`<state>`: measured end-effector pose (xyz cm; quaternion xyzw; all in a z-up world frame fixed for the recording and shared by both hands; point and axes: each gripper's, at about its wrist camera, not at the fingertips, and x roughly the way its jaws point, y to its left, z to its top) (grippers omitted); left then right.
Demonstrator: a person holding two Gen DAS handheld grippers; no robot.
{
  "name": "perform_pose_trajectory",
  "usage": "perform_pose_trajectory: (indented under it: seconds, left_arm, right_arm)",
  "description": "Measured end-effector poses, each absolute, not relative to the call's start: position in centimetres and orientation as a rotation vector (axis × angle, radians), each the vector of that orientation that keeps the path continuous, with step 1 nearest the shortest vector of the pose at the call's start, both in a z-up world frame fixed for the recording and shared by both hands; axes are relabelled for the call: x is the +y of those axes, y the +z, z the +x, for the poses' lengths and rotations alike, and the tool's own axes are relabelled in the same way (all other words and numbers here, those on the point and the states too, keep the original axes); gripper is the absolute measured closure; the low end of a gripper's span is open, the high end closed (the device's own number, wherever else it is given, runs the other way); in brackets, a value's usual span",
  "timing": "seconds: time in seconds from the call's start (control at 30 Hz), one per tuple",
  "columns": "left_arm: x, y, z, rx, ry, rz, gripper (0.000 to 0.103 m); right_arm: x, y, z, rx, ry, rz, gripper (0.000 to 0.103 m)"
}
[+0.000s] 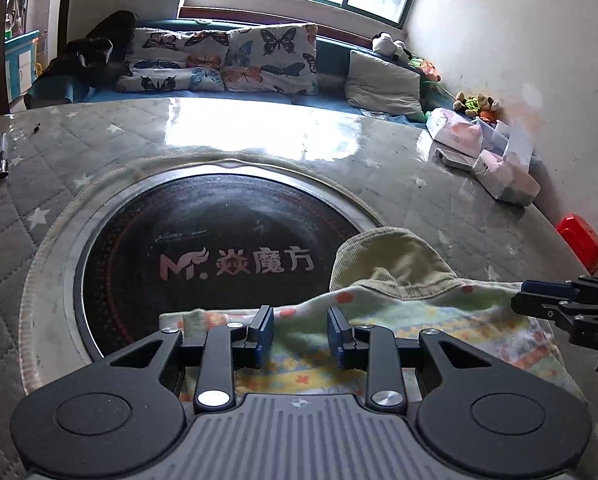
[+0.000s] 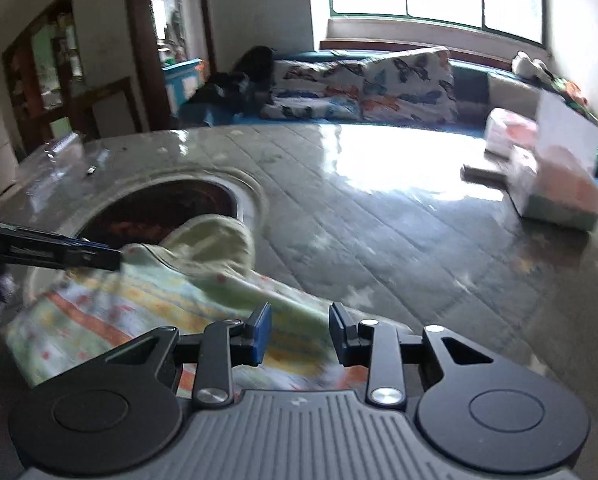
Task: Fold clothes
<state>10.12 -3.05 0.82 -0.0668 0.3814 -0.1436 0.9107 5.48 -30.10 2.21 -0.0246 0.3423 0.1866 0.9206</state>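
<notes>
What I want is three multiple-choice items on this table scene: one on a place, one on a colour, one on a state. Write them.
1. Where does the pen lie?
A. On the garment
B. On the table, far left in the left wrist view
C. On the pillows

2. What colour is the small box at the table's right edge?
A. Red
B. Blue
C. White

3. How is the patterned garment?
A. Hanging at the window
B. Folded in a neat stack
C. Rumpled on the table, its green part at the rim of the round black panel

Answers: 1 B, the pen lies on the quilted cover at far left. 2 A, the box is bright red. 3 C, the cloth lies creased and its green part overlaps the panel's rim.
</notes>
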Motion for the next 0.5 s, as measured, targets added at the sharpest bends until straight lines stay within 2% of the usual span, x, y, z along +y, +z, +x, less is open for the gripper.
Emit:
perform_pose_trajectory:
  seconds: [0.3,0.33,0.5]
  left_arm:
    - [-4.6,0.9,10.4,0.775,-0.304,-0.108,0.072]
    - [-4.6,0.6,10.6,0.780,-0.300,-0.105,0.068]
    - [-4.4,0.9,10.3,0.771,-0.305,-0.108,0.070]
  right_arm:
    - [-26.4,0.6,8.2,0.735,0.424,-0.074,0.072]
    - [-26.3,0.3,8.5,0.743,0.416,-0.074,0.071]
    - [-26.2,1.3,7.3,0.713,0.428,-0.094,0.071]
